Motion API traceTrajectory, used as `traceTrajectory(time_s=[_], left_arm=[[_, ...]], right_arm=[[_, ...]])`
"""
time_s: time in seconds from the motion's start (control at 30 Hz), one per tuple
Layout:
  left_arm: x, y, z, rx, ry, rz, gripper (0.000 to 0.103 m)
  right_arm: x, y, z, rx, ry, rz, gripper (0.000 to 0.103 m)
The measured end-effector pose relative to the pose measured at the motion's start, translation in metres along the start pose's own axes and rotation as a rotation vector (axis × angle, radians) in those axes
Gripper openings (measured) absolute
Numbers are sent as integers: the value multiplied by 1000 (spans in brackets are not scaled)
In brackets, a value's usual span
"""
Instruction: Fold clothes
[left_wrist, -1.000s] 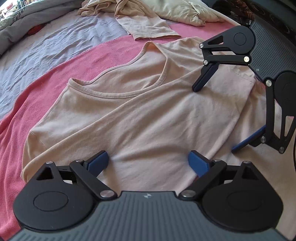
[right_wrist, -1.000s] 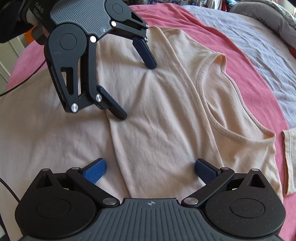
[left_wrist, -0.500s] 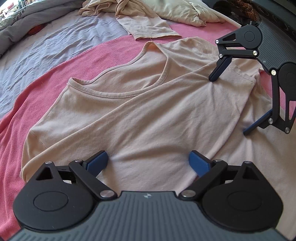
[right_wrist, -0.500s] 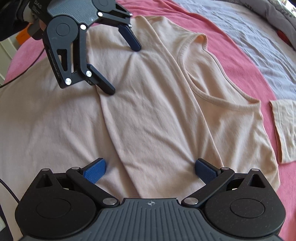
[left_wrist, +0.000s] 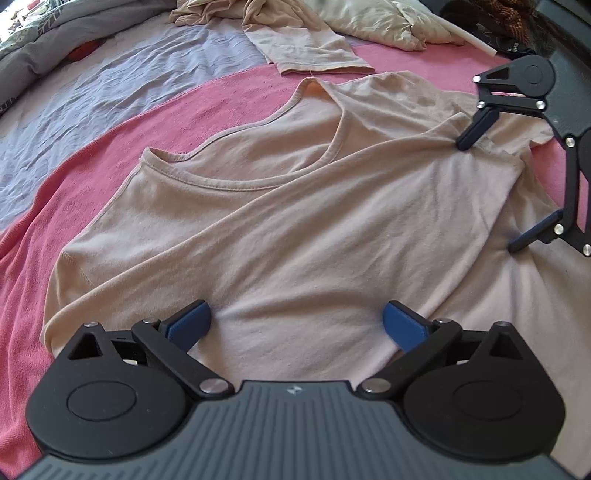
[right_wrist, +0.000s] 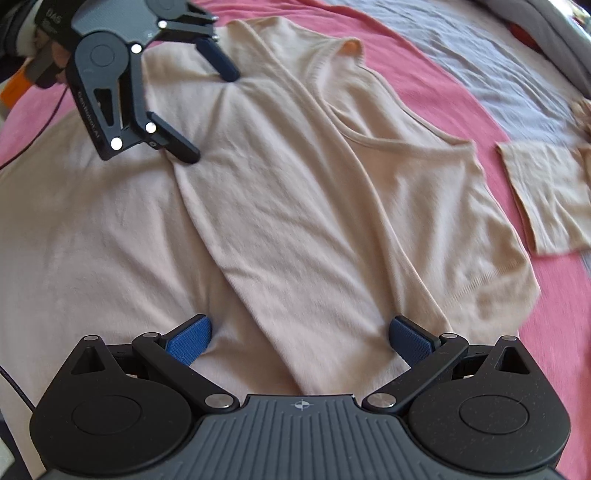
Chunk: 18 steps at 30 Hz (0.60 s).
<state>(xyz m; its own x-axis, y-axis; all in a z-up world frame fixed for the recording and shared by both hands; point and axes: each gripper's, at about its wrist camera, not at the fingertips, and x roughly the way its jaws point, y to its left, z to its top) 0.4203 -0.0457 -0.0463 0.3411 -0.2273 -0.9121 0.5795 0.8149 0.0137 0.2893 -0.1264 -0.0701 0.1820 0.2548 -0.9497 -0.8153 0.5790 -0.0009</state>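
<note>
Beneath the folded-over flap, the beige shirt's front is hidden.

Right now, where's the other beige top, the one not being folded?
In the left wrist view, the other beige top lies at the top centre on the pink blanket, just beyond the spread shirt collar.

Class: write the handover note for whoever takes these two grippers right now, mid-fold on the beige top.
Left gripper: jaws opening, nothing held, over the beige top.
Right gripper: open, empty, fingertips on the cloth.
Top lies on the pink blanket; more clothes heaped beyond.
Done: one side flap folded across the body.
Left: other side, final fold, then the heap.
</note>
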Motion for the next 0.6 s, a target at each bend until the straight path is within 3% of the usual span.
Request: traceTrajectory(time_s=[0.3,0.6], left_arm=[[1,-2,3,-38,31,24,103],[0,-3,3,-56,38,34,103]], right_arm=[[2,1,-14,92,20,-51,103],[2,2,-14,102,31,-62,103]])
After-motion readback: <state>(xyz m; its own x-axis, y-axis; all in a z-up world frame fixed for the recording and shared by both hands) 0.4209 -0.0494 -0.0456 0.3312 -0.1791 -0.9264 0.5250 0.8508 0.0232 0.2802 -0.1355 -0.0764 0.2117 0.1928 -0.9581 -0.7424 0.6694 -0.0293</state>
